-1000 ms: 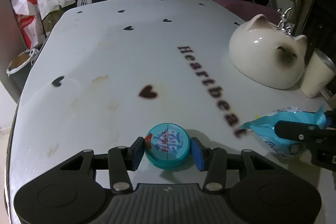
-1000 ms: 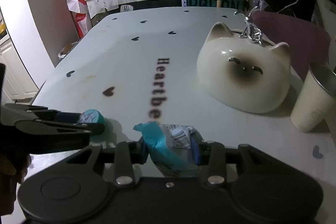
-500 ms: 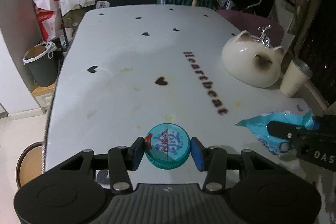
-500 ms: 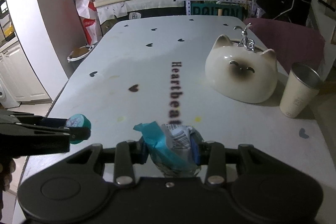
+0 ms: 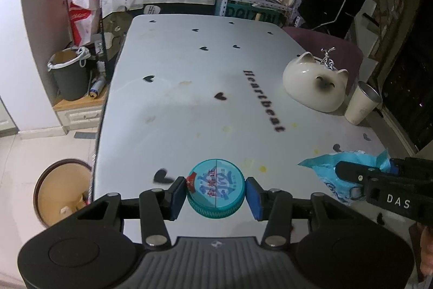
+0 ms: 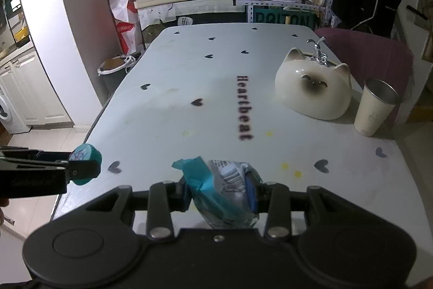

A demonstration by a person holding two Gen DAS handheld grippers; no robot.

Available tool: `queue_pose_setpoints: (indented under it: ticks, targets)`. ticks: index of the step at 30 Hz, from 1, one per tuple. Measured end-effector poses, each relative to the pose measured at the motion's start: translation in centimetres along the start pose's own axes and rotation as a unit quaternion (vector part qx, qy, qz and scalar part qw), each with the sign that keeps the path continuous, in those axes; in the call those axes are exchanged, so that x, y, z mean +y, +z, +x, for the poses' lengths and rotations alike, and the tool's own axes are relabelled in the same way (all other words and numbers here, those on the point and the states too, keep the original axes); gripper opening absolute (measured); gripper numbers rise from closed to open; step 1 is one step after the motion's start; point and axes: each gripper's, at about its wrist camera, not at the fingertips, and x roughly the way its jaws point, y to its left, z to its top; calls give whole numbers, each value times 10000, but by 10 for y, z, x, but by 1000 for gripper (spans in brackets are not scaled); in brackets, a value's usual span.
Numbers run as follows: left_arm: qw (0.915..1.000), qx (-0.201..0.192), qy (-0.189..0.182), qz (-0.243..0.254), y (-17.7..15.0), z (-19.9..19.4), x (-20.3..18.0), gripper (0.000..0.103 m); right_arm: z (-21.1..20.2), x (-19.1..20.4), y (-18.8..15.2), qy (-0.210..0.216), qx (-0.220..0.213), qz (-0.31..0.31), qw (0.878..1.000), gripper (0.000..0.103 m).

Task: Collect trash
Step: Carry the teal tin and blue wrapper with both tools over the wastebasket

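Observed: 2 items are held clear above the table (image 5: 189,104). The left gripper (image 5: 216,192) is clamped on the teal cap (image 5: 215,190) by its rim, over the table's near-left edge. The right gripper (image 6: 220,192) pinches the blue wrapper (image 6: 216,188) over the near edge.

Risk: the cap's smooth round rim could twist out during carrying. The crumpled wrapper could slide free. The dark bin (image 5: 71,77) stands left of the table.

My left gripper (image 5: 216,192) pinches a teal bottle cap (image 5: 215,191) between its blue pads (image 5: 253,198), above the near edge of the white table (image 5: 189,99). To my right, my right gripper (image 5: 351,175) clamps a crumpled blue wrapper (image 5: 322,167).
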Motion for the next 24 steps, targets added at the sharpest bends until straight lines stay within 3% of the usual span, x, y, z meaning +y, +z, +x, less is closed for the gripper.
queue_pose_setpoints:
  ticks: [15,24]
  targets:
    - [9994,-36,-225,-247,-29,-51,52,48,-44,58,-21,-101,18,-6,9999,39]
    - [9988,120,-392,-259,-35,-59,100,48,-42,106,-26,-176,147,124,9997,39]
